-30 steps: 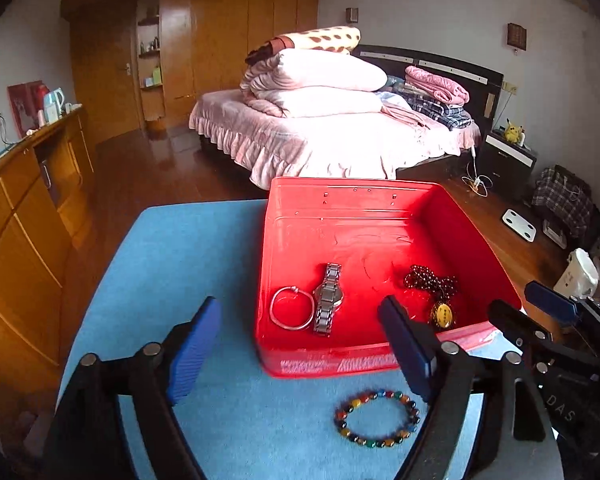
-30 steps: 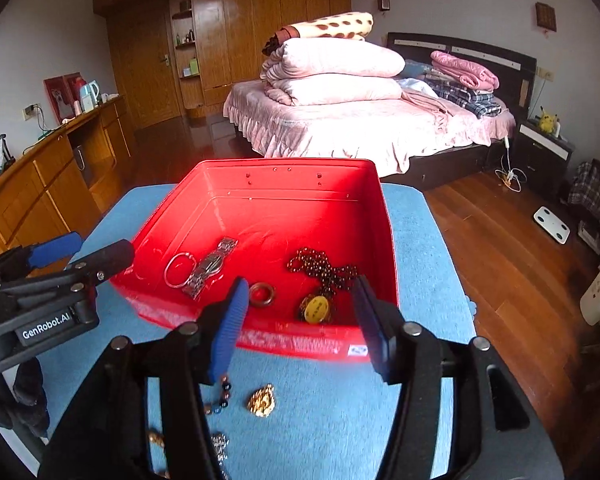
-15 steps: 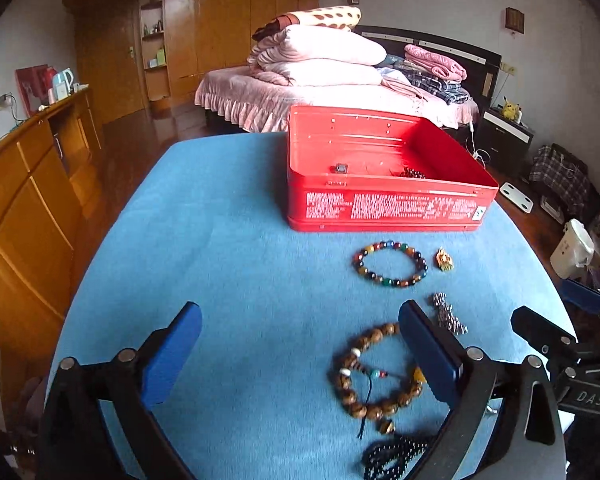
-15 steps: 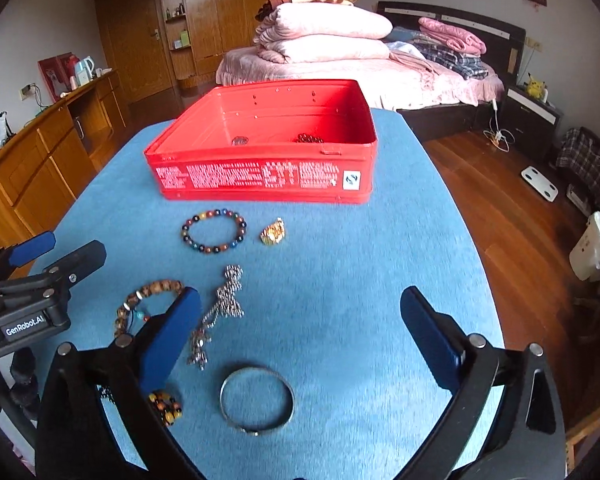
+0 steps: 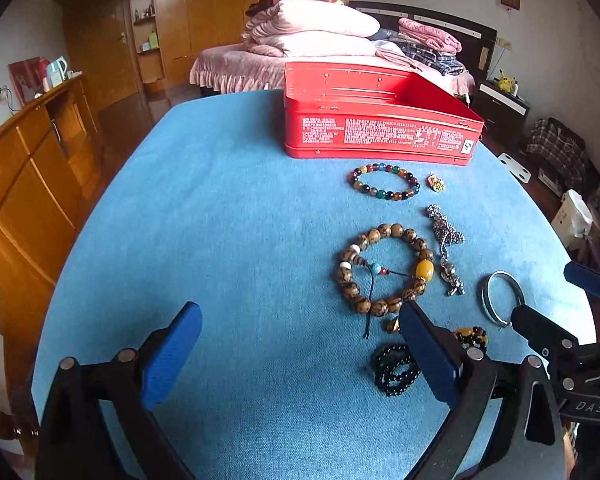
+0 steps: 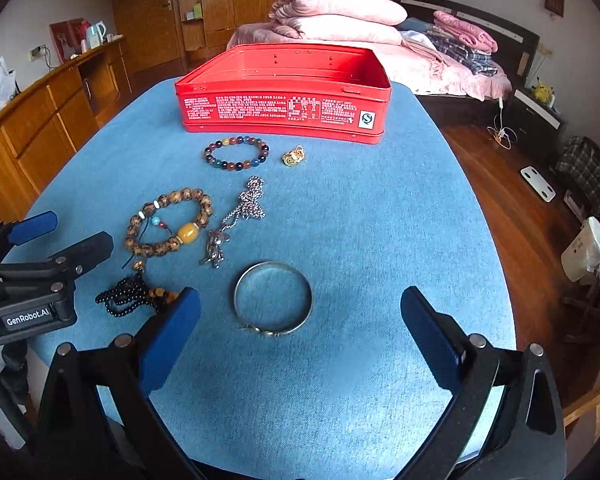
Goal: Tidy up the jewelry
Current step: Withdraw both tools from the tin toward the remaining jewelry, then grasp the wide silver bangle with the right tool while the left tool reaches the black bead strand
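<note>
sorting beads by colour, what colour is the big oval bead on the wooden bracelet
Amber yellow. The big oval bead on the wooden bracelet shows best in the left wrist view.

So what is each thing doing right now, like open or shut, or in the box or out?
Red box: lid off, open on top.
Colourful bead bracelet: flat on the table, outside the box.
Silver bangle: flat on the table.
Silver chain: bunched up.
Left gripper: open, empty.
Right gripper: open, empty.
</note>
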`<state>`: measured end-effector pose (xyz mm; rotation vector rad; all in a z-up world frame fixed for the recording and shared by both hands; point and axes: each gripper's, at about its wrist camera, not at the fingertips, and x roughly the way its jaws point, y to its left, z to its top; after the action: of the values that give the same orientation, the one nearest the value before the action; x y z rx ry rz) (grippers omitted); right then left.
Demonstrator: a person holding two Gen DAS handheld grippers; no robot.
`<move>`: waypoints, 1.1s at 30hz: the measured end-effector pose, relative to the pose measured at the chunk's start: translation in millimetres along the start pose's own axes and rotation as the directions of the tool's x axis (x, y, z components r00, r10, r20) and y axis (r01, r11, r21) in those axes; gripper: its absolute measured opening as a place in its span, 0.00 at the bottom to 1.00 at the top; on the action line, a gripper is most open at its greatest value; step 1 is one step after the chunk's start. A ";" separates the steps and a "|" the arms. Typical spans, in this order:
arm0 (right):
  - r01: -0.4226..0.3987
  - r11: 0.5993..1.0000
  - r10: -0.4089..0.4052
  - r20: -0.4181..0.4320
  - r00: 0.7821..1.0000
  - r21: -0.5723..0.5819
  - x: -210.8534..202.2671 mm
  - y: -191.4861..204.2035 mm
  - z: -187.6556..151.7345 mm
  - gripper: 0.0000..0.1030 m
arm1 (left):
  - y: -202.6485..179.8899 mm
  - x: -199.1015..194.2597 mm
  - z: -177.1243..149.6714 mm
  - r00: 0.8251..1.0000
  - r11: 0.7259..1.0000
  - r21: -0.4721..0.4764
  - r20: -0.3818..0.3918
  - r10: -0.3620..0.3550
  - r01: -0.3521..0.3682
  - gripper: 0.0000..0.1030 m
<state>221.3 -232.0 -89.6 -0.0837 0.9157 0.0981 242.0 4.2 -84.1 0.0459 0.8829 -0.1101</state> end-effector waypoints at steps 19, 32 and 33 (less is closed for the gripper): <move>-0.018 1.000 0.017 -0.049 0.999 -0.007 24.1 6.5 -3.8 0.54 | 1.1 9.5 -3.6 1.000 1.000 -0.006 -0.014 -0.011 0.011 0.94; -0.025 0.999 0.026 -0.040 0.999 0.026 18.9 -11.7 -2.3 0.46 | -22.8 23.6 9.7 0.998 0.997 0.044 -0.036 -0.057 0.059 0.94; -0.026 0.999 0.028 -0.040 0.999 0.029 18.9 -12.7 -2.3 0.46 | -23.8 24.4 10.5 0.998 0.997 0.044 -0.038 -0.056 0.058 0.94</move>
<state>232.5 -244.0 -105.7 -0.0473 0.9581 0.1089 262.6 -22.2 -96.2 0.0652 0.9185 -0.1828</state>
